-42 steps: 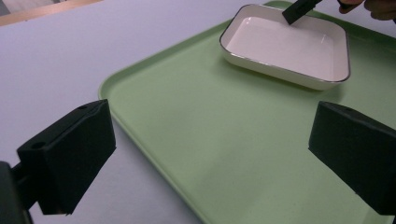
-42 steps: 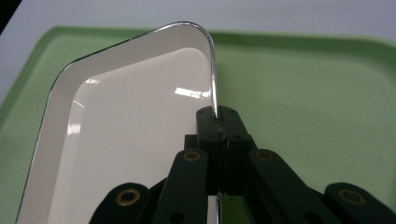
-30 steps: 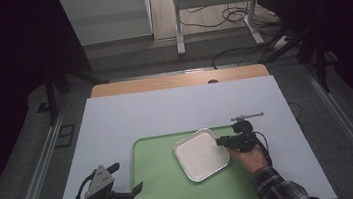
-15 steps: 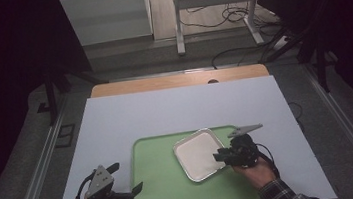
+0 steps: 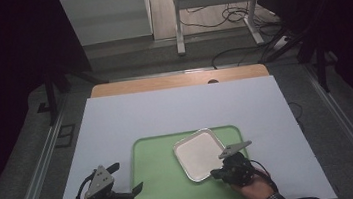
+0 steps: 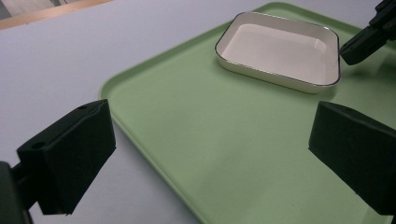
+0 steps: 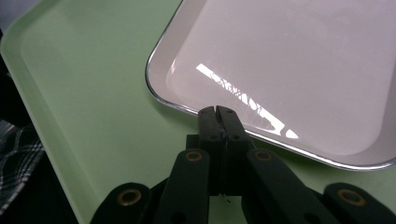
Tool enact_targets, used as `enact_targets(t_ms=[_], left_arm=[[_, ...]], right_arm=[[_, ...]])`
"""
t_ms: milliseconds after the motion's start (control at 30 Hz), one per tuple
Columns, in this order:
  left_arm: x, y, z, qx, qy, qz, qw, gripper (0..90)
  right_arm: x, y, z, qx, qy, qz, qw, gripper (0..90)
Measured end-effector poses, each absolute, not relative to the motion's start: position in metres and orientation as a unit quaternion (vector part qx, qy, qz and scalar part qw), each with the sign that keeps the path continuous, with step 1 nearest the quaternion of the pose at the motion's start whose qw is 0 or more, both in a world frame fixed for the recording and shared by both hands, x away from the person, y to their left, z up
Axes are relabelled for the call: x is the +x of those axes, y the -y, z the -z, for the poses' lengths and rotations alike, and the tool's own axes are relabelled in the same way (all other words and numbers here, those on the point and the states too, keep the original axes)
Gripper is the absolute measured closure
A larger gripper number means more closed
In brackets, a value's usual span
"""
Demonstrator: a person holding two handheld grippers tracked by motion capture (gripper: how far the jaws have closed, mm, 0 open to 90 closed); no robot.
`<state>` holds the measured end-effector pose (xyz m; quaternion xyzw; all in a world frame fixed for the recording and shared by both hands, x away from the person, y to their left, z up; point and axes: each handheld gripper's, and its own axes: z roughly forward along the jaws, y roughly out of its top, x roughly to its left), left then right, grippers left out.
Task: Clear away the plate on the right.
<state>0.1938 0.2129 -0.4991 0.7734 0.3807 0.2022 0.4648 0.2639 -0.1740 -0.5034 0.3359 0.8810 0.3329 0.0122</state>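
A white sheet (image 5: 176, 114) is lying flat over the table, covering most of it, while a strip of bare wooden tabletop (image 5: 177, 80) is showing along its far edge. Beyond the table, a metal stand (image 5: 215, 12) is standing on the floor, with dark cables (image 5: 235, 15) trailing around it

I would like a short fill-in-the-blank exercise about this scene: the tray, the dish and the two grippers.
1. The white dish lies on a tray whose colour is ____.
2. The jaws of the right gripper are ____ at the dish's rim.
3. The jaws of the left gripper stand ____.
4. The dish holds ____.

Missing words: green; shut; open; nothing
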Motion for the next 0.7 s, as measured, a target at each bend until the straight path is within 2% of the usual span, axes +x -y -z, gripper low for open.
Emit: enact_targets(t_ms=[700], left_arm=[[0.194, -0.212, 0.499, 0.774, -0.380, -0.202, 0.464, 0.5]], right_arm=[[0.268, 0.138, 0.514, 0.299, -0.894, -0.333, 0.016, 89.7]])
